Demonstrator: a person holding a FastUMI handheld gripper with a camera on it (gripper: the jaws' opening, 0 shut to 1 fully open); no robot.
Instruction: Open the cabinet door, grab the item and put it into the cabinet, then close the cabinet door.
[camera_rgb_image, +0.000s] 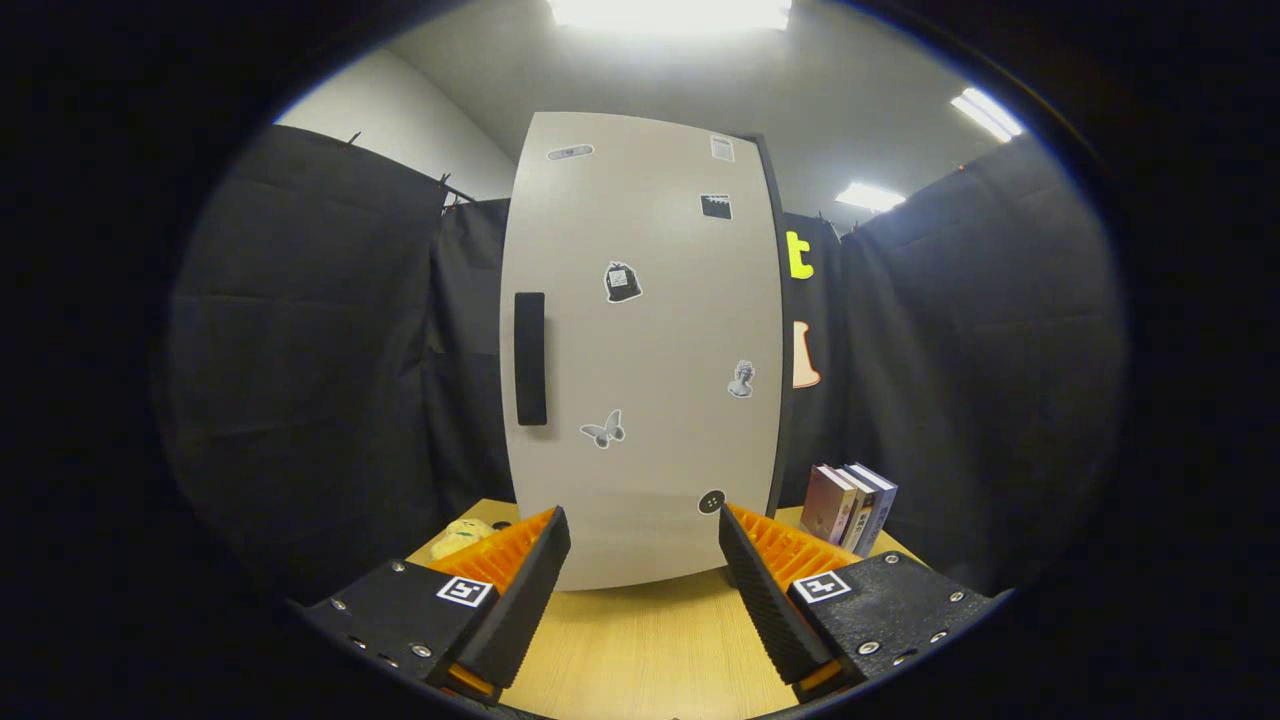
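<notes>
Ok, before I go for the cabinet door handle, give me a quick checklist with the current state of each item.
1. Cabinet door shut: ok, it sits closed and faces the gripper.
2. Handle in sight: ok, a dark vertical bar on the door's left side, nothing in front of it.
3. Gripper free: ok, fingers spread wide, nothing between them.
4. Gripper lined up with the handle: not ok, the handle sits above and left of the gap between the fingers.
5. Item to stow located: cannot tell, a yellow soft toy lies left of the cabinet and books stand to its right.
6. Table ahead of the fingers: ok, bare wood up to the cabinet.
</notes>
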